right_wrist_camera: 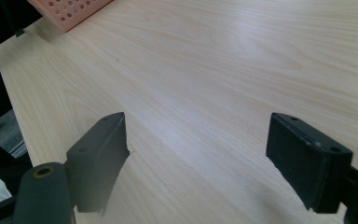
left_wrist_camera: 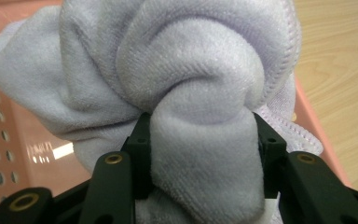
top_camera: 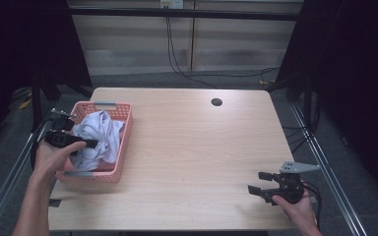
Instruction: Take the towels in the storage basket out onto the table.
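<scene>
Left side of table: pink perforated plastic basket sat near the left edge, with a pale lilac-white towel bunched inside it. The left gripper reached in from the basket's left; in the left gripper view its black jaws were pressed onto a thick rolled fold of the towel, cloth bulging between and above them.

Handling, as judged: terry-like pile, soft, limp, light; not fragile and unlikely to slip. It would probably drape and trail when raised, and could snag on the basket rim. The grip on a bunched fold looked sound; a stitched hem ran along the towel's right edge, a better hold for spreading it out.

Centre: bare light wood-grain table, smooth, slight sheen.

Right: the right gripper hovered near the front right corner, jaws spread wide, holding nothing, well apart from the basket.
</scene>
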